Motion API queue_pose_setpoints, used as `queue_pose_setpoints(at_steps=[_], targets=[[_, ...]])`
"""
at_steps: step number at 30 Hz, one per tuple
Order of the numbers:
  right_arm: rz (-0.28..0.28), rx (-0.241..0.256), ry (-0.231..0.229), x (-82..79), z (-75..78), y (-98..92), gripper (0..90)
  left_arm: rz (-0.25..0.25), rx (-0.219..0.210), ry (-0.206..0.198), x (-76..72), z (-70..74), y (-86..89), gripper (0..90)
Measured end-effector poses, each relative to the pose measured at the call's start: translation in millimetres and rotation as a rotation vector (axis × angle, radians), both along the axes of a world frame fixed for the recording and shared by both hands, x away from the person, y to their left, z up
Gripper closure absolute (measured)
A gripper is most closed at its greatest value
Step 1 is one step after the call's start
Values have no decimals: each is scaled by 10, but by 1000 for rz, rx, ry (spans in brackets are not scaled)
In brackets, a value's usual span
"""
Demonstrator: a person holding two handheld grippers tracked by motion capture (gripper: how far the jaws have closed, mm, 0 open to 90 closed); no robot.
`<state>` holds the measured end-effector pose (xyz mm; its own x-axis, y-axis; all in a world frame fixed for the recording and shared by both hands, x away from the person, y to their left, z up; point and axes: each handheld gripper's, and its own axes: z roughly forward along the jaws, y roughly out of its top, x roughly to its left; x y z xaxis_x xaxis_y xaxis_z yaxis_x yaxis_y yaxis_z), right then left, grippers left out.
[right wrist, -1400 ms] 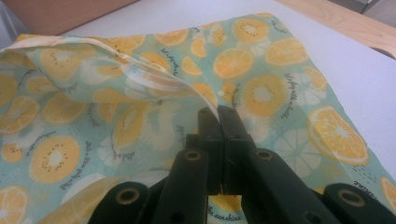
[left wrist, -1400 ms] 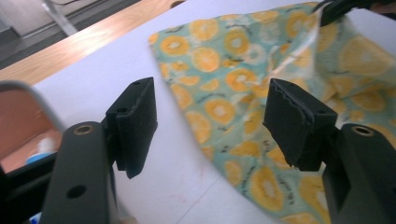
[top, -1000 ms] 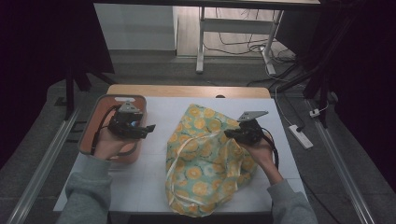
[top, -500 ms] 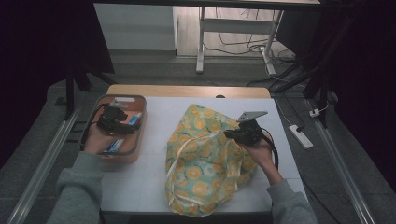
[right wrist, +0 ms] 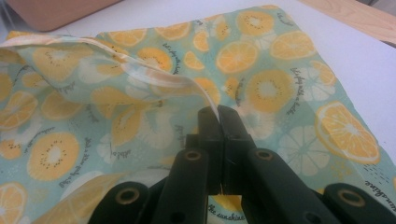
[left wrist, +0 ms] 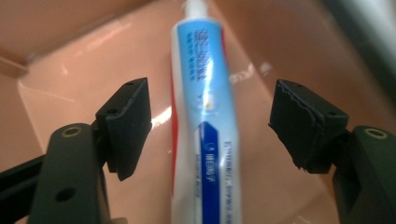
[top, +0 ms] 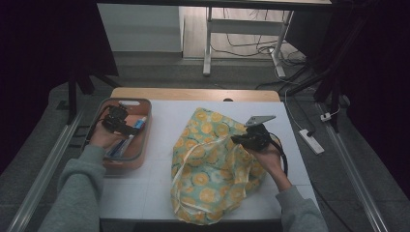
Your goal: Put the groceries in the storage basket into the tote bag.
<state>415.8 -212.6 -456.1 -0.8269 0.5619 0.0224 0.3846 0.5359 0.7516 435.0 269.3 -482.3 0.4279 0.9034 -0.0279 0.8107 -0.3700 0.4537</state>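
Note:
A fruit-print cloth bag [top: 212, 164] lies on the white table top [top: 159, 121], printed with orange slices on pale green. My right gripper [top: 238, 139] is shut on the bag's rim [right wrist: 154, 74], lifting that edge a little; its jaws are pressed together on the fabric [right wrist: 218, 116]. A blue and white toothpaste tube [left wrist: 205, 116] lies in the pink tray [top: 145, 108] at the left. My left gripper [top: 129, 130] hangs over that tray, open, with the tube [top: 138, 124] lying between its two pads [left wrist: 128, 116] without touching them.
The tray [left wrist: 289, 56] holds other small items under the left hand. A wooden table edge [top: 193, 93] runs along the back. A power strip [top: 311, 141] and cables lie on the floor to the right.
My left gripper has moved left from beside the bag to over the tray and down toward the toothpaste tube. The right gripper has kept its hold on the bag's rim.

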Motion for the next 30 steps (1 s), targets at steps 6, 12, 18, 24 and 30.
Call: queue_pose_setpoints(at_steps=[6,12,18,24,30], targets=[[4,0,-7,6,3,0,886,5,34,47,75,-113,-12,275],[-4,26,-7,-27,41,-27,886,10,69,90,127,-228,-9,267],[-10,35,-12,-34,67,-52,886,18,43,133,168,-317,43,283],[-14,37,-13,-33,71,-67,886,7,41,133,153,-286,28,488],[-10,35,-18,-49,78,-52,886,16,89,128,140,-215,23,661]])
